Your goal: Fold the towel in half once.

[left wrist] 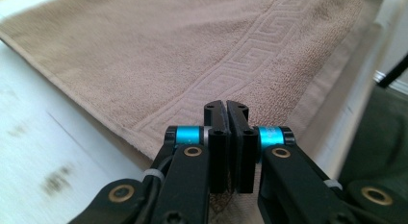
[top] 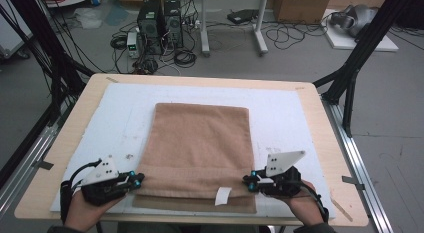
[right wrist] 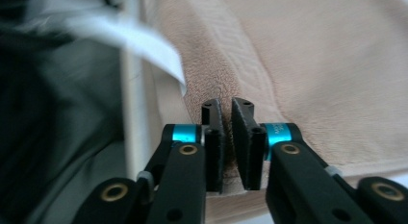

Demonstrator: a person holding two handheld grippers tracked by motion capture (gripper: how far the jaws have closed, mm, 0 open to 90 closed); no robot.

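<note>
Brown towel [top: 200, 143] lies on the white board [top: 280, 108] of the worktop [top: 320, 138], its near corners pinched, one in the clenched left tool [top: 136, 182], the other in the right tool [top: 248, 182]. Left gripper view reveals a woven key border [left wrist: 231, 65]; right gripper view shows a white label [right wrist: 144, 46].

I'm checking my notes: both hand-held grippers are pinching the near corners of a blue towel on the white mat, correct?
Not quite: the towel is light brown, not blue, as the high view shows. The rest holds: the left hand-held gripper and right hand-held gripper pinch its near corners on the white mat.
</note>
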